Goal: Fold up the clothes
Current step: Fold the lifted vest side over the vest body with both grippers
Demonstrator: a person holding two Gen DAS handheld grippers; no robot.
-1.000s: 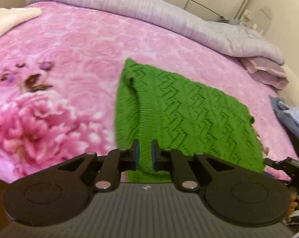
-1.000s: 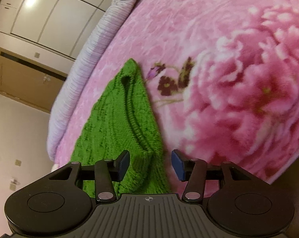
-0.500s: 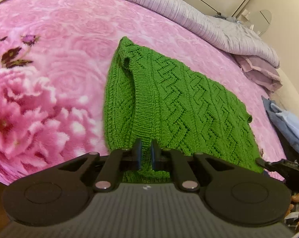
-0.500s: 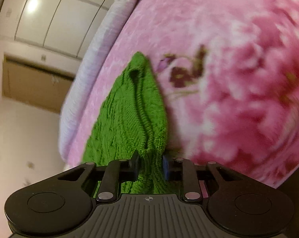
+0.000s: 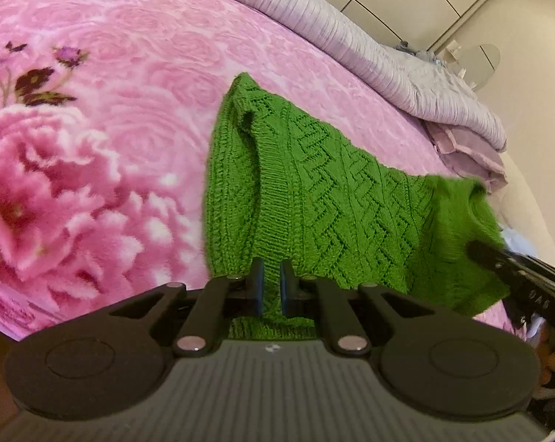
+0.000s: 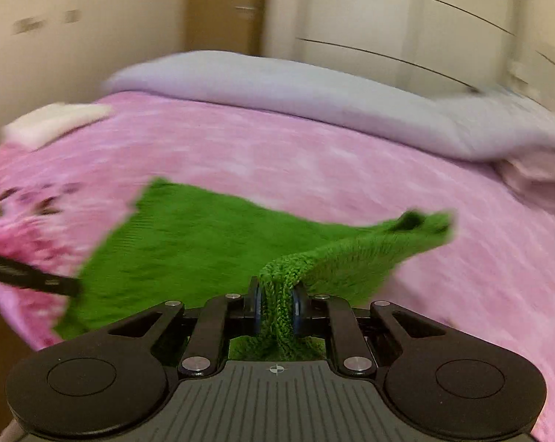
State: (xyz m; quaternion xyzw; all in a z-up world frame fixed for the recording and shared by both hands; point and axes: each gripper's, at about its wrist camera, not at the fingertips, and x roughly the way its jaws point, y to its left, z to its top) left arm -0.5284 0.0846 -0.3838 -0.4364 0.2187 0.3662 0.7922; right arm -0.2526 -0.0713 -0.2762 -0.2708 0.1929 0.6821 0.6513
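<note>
A green knitted sweater (image 5: 314,199) lies on the pink flowered bed cover (image 5: 93,169). My left gripper (image 5: 269,287) is shut on the sweater's near hem. My right gripper (image 6: 276,307) is shut on a bunched edge of the sweater (image 6: 189,243) and holds it lifted off the bed; that raised corner (image 5: 457,206) shows blurred at the right in the left wrist view, with the right gripper's black tip (image 5: 487,254) under it. The left gripper's tip (image 6: 30,276) shows at the left of the right wrist view.
A rolled lilac quilt (image 5: 351,37) runs along the bed's far side, with pinkish folded bedding (image 5: 469,151) at its right end. A pale folded cloth (image 6: 52,123) lies at the far left corner. White wardrobe doors (image 6: 406,18) stand behind the bed.
My right gripper shut on the sweater's edge, lifted it and swung across, so its view now faces the wardrobe. My left gripper stayed shut on the near hem.
</note>
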